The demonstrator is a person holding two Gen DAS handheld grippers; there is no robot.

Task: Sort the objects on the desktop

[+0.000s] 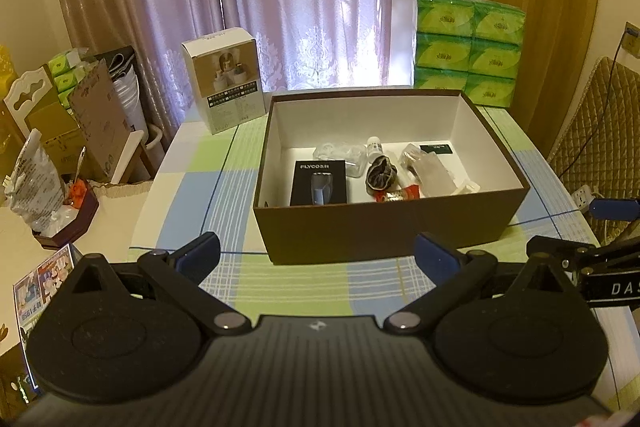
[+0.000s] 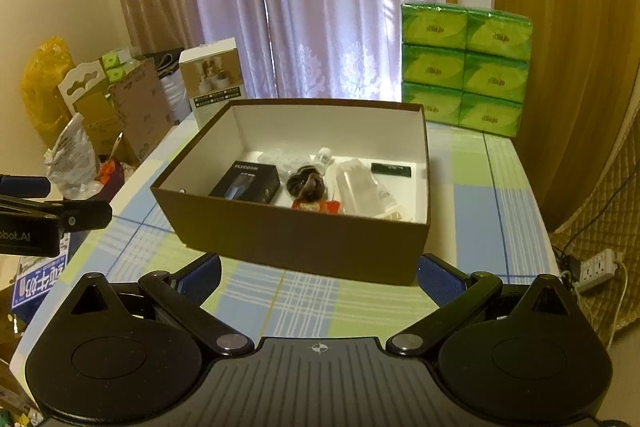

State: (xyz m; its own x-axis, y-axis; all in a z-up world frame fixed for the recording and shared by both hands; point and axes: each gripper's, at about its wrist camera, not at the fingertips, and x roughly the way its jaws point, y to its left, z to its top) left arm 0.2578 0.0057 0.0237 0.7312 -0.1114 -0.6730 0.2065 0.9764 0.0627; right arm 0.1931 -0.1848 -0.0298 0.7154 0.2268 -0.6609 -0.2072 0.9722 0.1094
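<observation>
A brown cardboard box (image 1: 384, 227) (image 2: 304, 243) with a white inside stands on the checked tablecloth. Inside lie a black FLYCO carton (image 1: 319, 182) (image 2: 246, 183), a dark scrunchie (image 1: 382, 175) (image 2: 306, 183), a small white bottle (image 1: 375, 147) (image 2: 323, 155), clear plastic bags (image 1: 428, 171) (image 2: 356, 187), a red-and-gold item (image 1: 400, 194) (image 2: 316, 205) and a dark flat card (image 1: 437, 148) (image 2: 391, 169). My left gripper (image 1: 318, 253) hovers open in front of the box's near wall, empty. My right gripper (image 2: 318, 273) is open too, just before the box's near corner, holding nothing.
A white product carton (image 1: 224, 79) (image 2: 212, 79) stands at the table's far left. Stacked green tissue packs (image 1: 468, 51) (image 2: 464, 67) sit at the far right. Cardboard boxes and bags (image 1: 80, 115) crowd the left side. A power strip (image 2: 596, 267) lies on the floor at right.
</observation>
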